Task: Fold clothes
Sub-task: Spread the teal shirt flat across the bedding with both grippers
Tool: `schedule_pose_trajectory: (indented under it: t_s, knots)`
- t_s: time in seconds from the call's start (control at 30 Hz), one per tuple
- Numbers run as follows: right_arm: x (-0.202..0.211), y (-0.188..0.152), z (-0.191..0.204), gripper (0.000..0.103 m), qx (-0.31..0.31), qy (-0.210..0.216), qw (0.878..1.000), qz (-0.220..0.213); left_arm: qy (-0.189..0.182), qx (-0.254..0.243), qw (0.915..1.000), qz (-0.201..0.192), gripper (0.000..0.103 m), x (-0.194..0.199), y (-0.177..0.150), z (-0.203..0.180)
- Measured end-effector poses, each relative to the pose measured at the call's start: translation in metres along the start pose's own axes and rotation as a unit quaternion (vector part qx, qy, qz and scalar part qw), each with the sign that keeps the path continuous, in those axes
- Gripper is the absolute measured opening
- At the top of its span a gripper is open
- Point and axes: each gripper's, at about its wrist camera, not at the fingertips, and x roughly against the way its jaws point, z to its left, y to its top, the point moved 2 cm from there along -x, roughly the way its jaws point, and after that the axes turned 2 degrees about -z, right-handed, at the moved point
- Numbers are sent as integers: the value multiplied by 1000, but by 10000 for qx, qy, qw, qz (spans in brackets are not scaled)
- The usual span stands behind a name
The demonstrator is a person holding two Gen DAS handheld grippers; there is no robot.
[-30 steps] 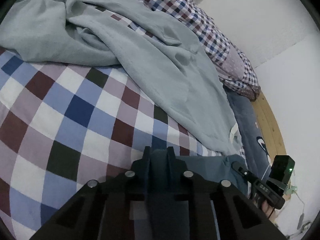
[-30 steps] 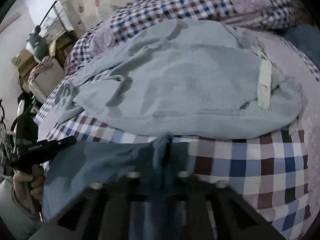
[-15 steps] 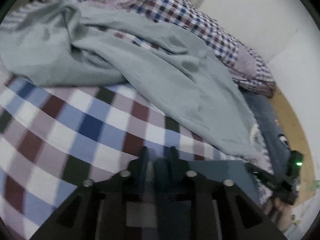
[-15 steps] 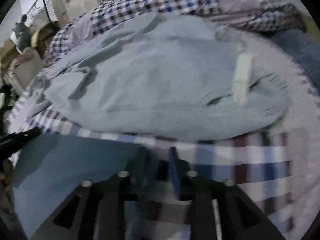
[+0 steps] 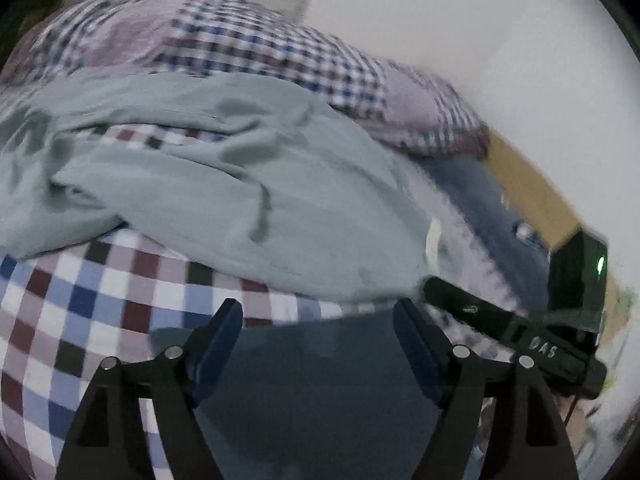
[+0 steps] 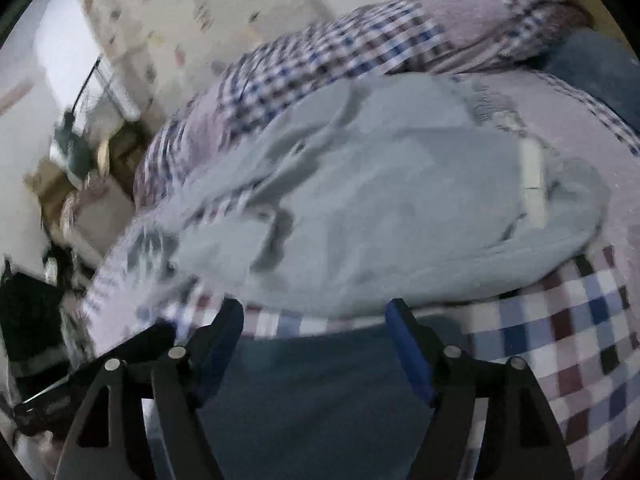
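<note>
A dark blue garment point(image 5: 320, 380) lies flat on the checked bedspread point(image 5: 80, 300), right below both grippers. My left gripper point(image 5: 318, 316) is open above it, with nothing between its blue pads. In the right wrist view the same blue garment point(image 6: 316, 392) fills the lower middle, and my right gripper point(image 6: 316, 314) hangs open over its far edge. A crumpled pale grey-green garment point(image 5: 240, 200) lies beyond it on the bed, also seen as the grey-green garment point(image 6: 380, 208) with a white label. Each view shows the other gripper at its side: the right gripper point(image 5: 520, 340), the left gripper point(image 6: 80, 376).
Checked pillows or bedding point(image 5: 260, 52) are piled at the back by the white wall. A dark blue printed cloth point(image 5: 492, 208) lies by the wooden bed edge point(image 5: 532, 200). Boxes and clutter point(image 6: 72, 184) stand beyond the bed's left side.
Both grippers were shut on the blue garment a second ago; they have let go and opened wide. The garment now lies spread flat, and both cameras have tilted up.
</note>
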Motion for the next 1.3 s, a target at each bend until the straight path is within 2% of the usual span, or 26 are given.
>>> schedule_pose_trajectory:
  t_s: [0.07,0.17,0.23,0.63,0.83,0.97,1.13,1.3]
  knots:
    - [-16,-11,5,77,353,-284,9988,174,427,-372,9981,260,81,-18,-10,-2]
    - [-40,-29,6,77,729,-508,9943,593,756,-562,9934,653,81,-39,-25,6]
    - [-46,-34,6,77,944,-623,9916,619,815,-638,9927,623,81,-40,-31,7]
    - [-51,-37,5,78,1006,-733,9908,526,890,-731,9922,485,82,-41,-39,9]
    - [-25,-37,3,78,886,-1021,9904,283,917,-798,9914,488,84,-41,-39,8]
    - [6,-50,4,80,697,-893,9935,147,1024,-891,9896,477,84,-40,-40,5]
    - [34,-71,19,80,856,-814,9930,46,1221,-1090,9861,284,84,-26,-44,-2]
    - [45,-96,30,83,1224,-1018,9872,-113,1254,-1264,9840,21,84,6,-58,-8]
